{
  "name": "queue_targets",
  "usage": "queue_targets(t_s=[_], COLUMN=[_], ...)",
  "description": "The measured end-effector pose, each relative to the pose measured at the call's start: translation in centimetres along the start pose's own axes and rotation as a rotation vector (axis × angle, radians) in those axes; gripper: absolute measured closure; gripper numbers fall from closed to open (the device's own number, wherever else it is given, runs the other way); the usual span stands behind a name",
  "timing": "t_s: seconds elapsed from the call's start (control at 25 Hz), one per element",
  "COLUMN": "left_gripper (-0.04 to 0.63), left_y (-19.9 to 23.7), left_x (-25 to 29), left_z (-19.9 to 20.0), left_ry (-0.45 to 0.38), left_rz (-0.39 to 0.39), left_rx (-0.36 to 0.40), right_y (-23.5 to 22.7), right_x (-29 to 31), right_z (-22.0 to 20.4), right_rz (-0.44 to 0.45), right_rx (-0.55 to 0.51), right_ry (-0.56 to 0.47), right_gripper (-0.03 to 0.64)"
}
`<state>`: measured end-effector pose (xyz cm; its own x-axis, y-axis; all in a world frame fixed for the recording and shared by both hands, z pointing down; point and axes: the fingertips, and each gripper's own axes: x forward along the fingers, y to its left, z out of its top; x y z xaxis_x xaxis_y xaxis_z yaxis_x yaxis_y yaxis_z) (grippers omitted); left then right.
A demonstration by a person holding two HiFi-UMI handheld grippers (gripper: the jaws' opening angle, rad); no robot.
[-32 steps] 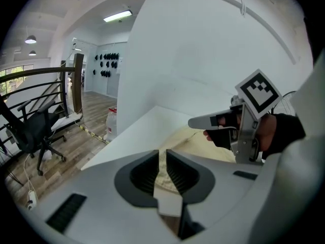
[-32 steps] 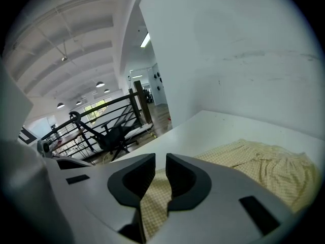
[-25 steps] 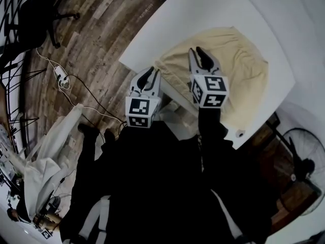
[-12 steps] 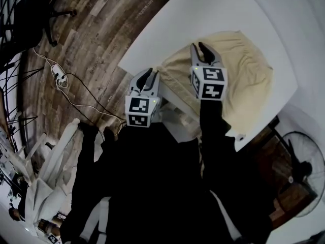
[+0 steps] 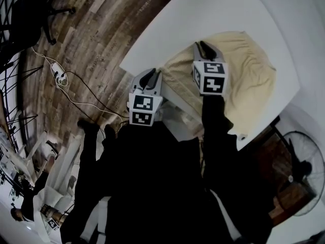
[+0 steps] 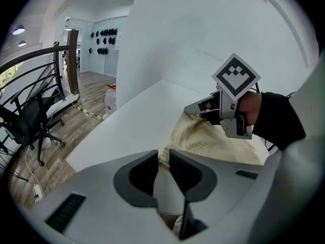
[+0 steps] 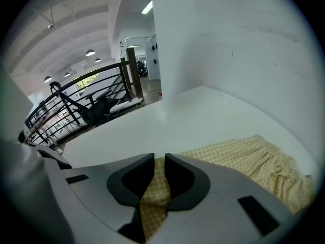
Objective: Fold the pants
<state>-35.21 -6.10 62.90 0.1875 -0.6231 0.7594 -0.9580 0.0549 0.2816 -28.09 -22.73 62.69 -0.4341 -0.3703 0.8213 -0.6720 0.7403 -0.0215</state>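
Observation:
Pale yellow checked pants (image 5: pixel 249 70) lie spread on the white table (image 5: pixel 213 9). My right gripper (image 5: pixel 203 47) is over their far left edge, shut on a fold of the checked cloth (image 7: pixel 254 156), which shows between its jaws (image 7: pixel 159 162). The left gripper (image 5: pixel 151 74) is at the near corner of the pants by the table's front edge. Its jaws (image 6: pixel 162 161) stand almost together with cloth showing in the narrow gap. In the left gripper view the right gripper (image 6: pixel 195 108) pinches the edge of the pants (image 6: pixel 213 141).
A white wall runs along the table's far side (image 7: pixel 193 116). A floor fan (image 5: pixel 299 166) stands at the right. An office chair (image 5: pixel 45 14) and a power strip with cables (image 5: pixel 58 75) are on the wooden floor at the left. A black railing (image 7: pixel 76 100) lies beyond.
My right gripper has moved a little farther over the table with the cloth in it. The left gripper has stayed near the table's front edge.

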Motion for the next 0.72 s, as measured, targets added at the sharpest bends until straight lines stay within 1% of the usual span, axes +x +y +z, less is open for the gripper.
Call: queue_targets(t_s=[0.08,0.2,0.32,0.36,0.48,0.72], left_gripper=[0.531,0.532,0.571,0.574,0.58,0.581], left_y=[0.2,0.0,-0.3,-0.3,-0.6,-2.3], left_x=[0.1,0.1,0.0,-0.1,-0.7,-2.4], left_z=[-0.1,0.0,0.2,0.2,0.5,1.6], left_ry=[0.022,0.024,0.018,0.015,0.0,-0.039], left_rz=[0.009,0.015,-0.011,-0.013,-0.009,-0.014], left_rx=[0.017,0.037,0.028,0.033,0.055,0.064], right_y=[0.2,0.0,-0.1,-0.1,0.1,-0.3], right_x=[0.1,0.2,0.0,-0.1,-0.8,-3.1], right_z=[0.1,0.2,0.3,0.4,0.9,2.1], right_rz=[0.0,0.001,-0.006,-0.009,-0.013,0.007], right_rx=[-0.002,-0.007,-0.014,-0.016,-0.014,0.022], right_ry=[0.006,0.016,0.016,0.012,-0.017,-0.083], right_gripper=[0.559,0.604,0.609,0.609,0.611,0.611])
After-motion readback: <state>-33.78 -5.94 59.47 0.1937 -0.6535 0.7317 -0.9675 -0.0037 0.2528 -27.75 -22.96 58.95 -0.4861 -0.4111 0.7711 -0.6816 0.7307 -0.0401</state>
